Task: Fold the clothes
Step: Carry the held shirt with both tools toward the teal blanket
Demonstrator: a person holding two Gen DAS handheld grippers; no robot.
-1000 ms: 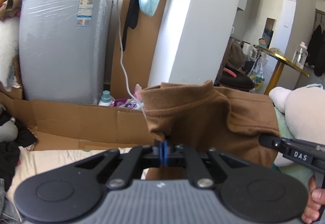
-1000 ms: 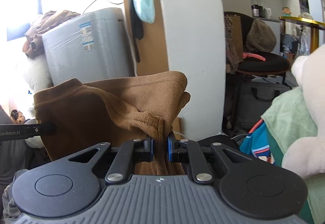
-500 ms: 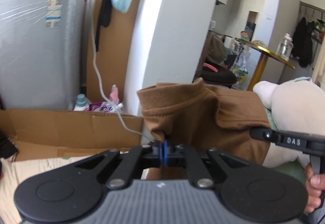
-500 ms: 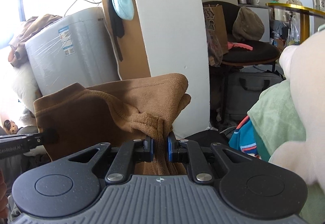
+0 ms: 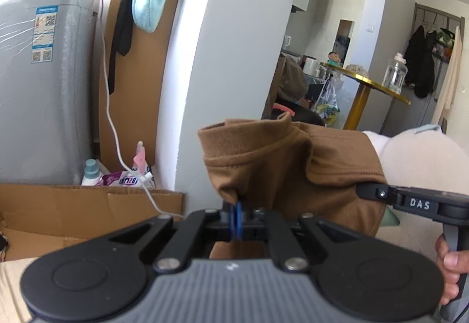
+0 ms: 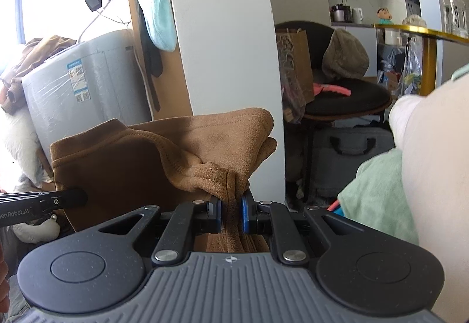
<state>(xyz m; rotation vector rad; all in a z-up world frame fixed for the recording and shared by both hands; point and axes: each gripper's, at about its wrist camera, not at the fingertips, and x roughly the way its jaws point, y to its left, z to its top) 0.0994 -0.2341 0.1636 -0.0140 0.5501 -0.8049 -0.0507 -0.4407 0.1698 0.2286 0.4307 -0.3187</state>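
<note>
A brown fleece garment (image 5: 293,164) hangs in the air, stretched between my two grippers. My left gripper (image 5: 236,217) is shut on its left top corner, the blue pads pressed together over a thin fold. My right gripper (image 6: 231,214) is shut on a thicker bunch of the same brown garment (image 6: 123,164) at its right top corner. In the left wrist view the right gripper's black body (image 5: 416,202) shows at the far right with a hand (image 5: 448,273) on its handle. The garment's lower part is hidden behind both gripper bodies.
A white pillar (image 5: 228,59) stands straight ahead, a grey washing machine (image 5: 44,82) and a cardboard box (image 5: 88,205) to its left. A pale plush toy (image 6: 433,164) and a mint cloth (image 6: 378,191) lie at the right. A gold-edged table (image 5: 372,85) and a chair (image 6: 346,97) stand behind.
Both grippers have swung to the right with the brown garment held between them; the washing machine has slid left in both views. Both grips stay the same.
</note>
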